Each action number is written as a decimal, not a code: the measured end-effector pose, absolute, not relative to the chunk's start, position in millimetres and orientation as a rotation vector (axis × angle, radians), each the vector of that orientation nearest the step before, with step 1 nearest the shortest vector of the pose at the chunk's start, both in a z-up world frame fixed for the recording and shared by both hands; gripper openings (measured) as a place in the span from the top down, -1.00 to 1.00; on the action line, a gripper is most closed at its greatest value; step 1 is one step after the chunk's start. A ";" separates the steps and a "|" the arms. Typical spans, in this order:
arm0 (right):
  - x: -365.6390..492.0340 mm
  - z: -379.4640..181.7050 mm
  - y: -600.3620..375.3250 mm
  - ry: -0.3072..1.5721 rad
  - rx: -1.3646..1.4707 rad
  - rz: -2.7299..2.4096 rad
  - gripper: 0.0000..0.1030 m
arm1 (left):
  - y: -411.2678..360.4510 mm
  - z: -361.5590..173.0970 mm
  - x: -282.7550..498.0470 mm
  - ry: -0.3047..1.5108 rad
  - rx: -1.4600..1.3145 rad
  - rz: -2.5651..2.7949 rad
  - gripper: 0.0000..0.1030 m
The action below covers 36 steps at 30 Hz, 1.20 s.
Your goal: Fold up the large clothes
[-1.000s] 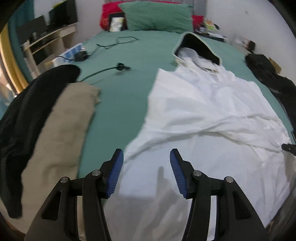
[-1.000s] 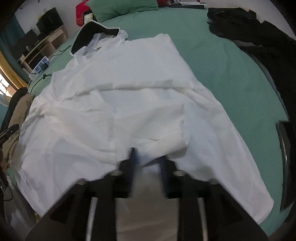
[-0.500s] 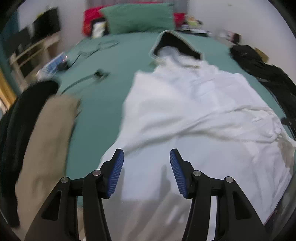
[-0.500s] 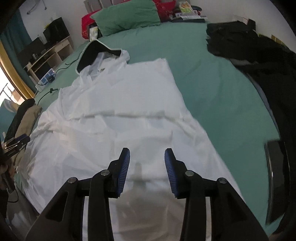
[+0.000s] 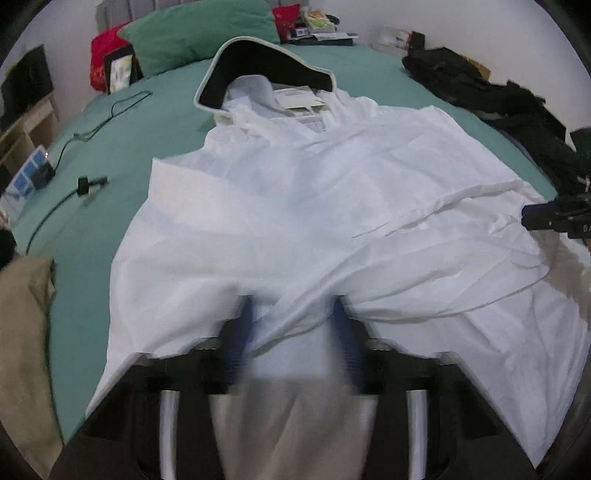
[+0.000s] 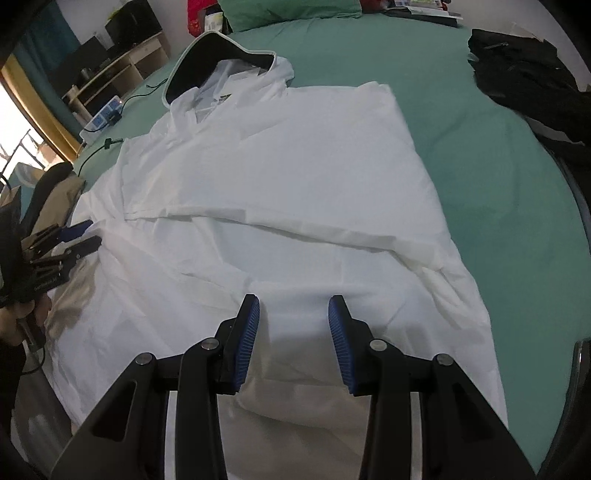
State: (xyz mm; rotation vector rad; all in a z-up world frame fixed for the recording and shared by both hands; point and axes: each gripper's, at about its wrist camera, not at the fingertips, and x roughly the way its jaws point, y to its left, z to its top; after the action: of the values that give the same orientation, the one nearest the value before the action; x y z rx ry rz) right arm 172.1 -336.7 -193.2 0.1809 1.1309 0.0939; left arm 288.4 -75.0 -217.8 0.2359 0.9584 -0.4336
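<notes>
A large white hooded garment (image 5: 314, 206) lies spread on the green bed (image 5: 122, 147), its dark-lined hood (image 5: 258, 70) toward the pillows. It also fills the right wrist view (image 6: 280, 177). My left gripper (image 5: 293, 332) is at the garment's near hem; its blue-padded jaws are blurred, still apart, with a ridge of white cloth rising between them. My right gripper (image 6: 293, 332) is open and empty, just above the near hem on the right side. The left gripper also shows at the left edge of the right wrist view (image 6: 62, 247).
Black clothes (image 5: 491, 99) lie on the bed's right side. A tan garment (image 5: 22, 332) lies at the near left. A charger cable (image 5: 74, 184) and a power strip (image 5: 26, 173) lie at the left. A green pillow (image 5: 199, 33) and shelves (image 6: 114, 62) are at the back.
My left gripper moved right over the white garment and down onto its hem, where cloth now bunches between the jaws. My right gripper let go of the cloth, opened and lifted.
</notes>
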 end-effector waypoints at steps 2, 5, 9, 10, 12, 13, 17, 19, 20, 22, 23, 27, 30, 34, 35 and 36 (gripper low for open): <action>170.7 -191.0 -348.0 1.124 0.179 0.057 0.24 | -71.4 -218.4 283.9 0.964 0.233 -0.438 0.85; 169.0 -185.3 -369.5 1.105 0.201 0.009 0.23 | -68.0 -212.0 268.4 0.914 0.258 -0.425 0.87; 170.9 -185.0 -376.9 1.110 0.189 0.018 -0.16 | -69.5 -208.2 251.2 0.877 0.313 -0.374 0.87; 171.3 -187.2 -374.3 1.110 0.184 0.048 -0.16 | -71.4 -207.5 248.9 0.867 0.329 -0.363 0.87; 173.0 -193.5 -368.6 1.127 0.165 0.070 -0.16 | -78.0 -208.5 244.8 0.851 0.365 -0.331 0.87; 173.1 -195.3 -364.0 1.126 0.149 0.073 -0.16 | -80.8 -209.5 243.8 0.846 0.375 -0.324 0.87; 167.1 -195.1 -349.7 1.102 0.080 0.059 0.30 | -88.1 -214.3 243.7 0.833 0.380 -0.286 0.87; 166.1 -194.0 -346.7 1.101 0.051 0.043 0.67 | -87.0 -215.0 246.5 0.832 0.358 -0.278 0.87; 165.6 -192.5 -346.2 1.099 0.043 0.039 0.86 | -86.4 -214.9 247.9 0.829 0.352 -0.274 0.87; 162.7 -185.1 -344.7 1.081 0.018 0.024 0.91 | -85.9 -213.8 248.7 0.815 0.351 -0.275 0.87; 161.3 -180.6 -342.9 1.070 0.001 0.022 0.94 | -85.4 -212.4 248.5 0.805 0.351 -0.276 0.87; 159.5 -164.7 -332.1 1.042 -0.086 0.014 0.94 | -85.2 -206.8 246.5 0.768 0.363 -0.278 0.87; 161.5 -150.9 -325.5 1.024 -0.126 0.018 0.94 | -86.0 -203.6 245.4 0.761 0.356 -0.279 0.87; 161.6 -132.3 -318.7 0.988 -0.156 0.012 0.94 | -88.3 -200.2 243.7 0.750 0.356 -0.289 0.90; 162.1 -125.7 -318.0 0.975 -0.157 0.013 0.94 | -88.2 -199.6 244.1 0.749 0.354 -0.290 0.90; 162.3 -120.6 -317.3 0.964 -0.159 0.013 0.94 | -87.2 -198.4 244.5 0.748 0.346 -0.291 0.90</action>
State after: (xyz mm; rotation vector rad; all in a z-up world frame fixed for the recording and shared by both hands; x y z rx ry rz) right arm 162.3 -317.3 -120.6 -0.1587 0.9643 0.0126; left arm 244.5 -87.2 -198.4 0.3462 0.7482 -0.2906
